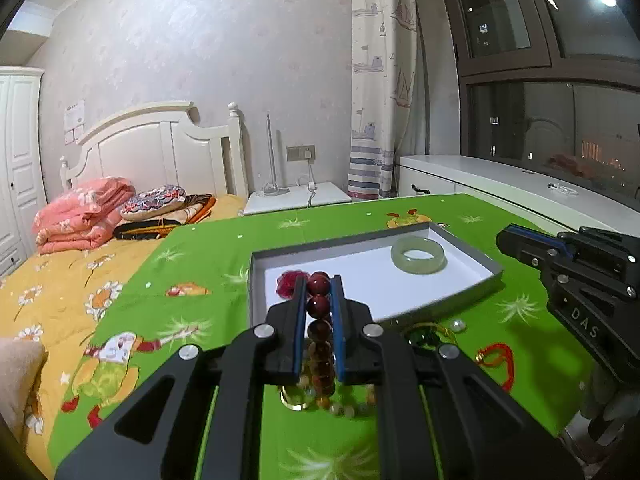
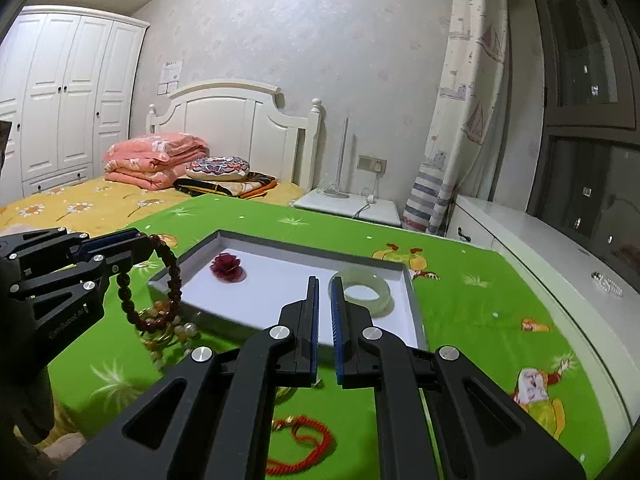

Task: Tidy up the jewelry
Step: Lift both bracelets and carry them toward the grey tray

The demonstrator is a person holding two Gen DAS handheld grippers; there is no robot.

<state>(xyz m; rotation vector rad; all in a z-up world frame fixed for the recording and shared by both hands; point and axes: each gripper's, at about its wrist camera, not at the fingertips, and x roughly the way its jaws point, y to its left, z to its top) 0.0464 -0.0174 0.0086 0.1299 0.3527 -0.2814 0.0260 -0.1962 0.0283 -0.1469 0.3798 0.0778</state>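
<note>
My left gripper [image 1: 319, 286] is shut on a bracelet of dark red and brown beads [image 1: 319, 322]; in the right wrist view the bracelet [image 2: 173, 276] hangs as a loop from that gripper [image 2: 146, 240], just left of the tray's near-left corner. The grey tray [image 1: 252, 296] with a white floor holds a red flower brooch [image 1: 287, 283] and a pale green jade bangle [image 1: 419, 255]. My right gripper [image 2: 325, 285] hovers over the tray's [image 2: 304, 246] near edge beside the bangle [image 2: 360, 290], its fingers almost together with nothing between them.
Loose jewelry lies on the green cloth in front of the tray: a red cord [image 2: 308, 440], a bead pile with a gold ring [image 2: 172, 330], a pearl [image 1: 457, 325] and a green piece [image 1: 420, 336]. A white cabinet [image 2: 540, 240] borders the right side, a bed [image 2: 80, 204] the left.
</note>
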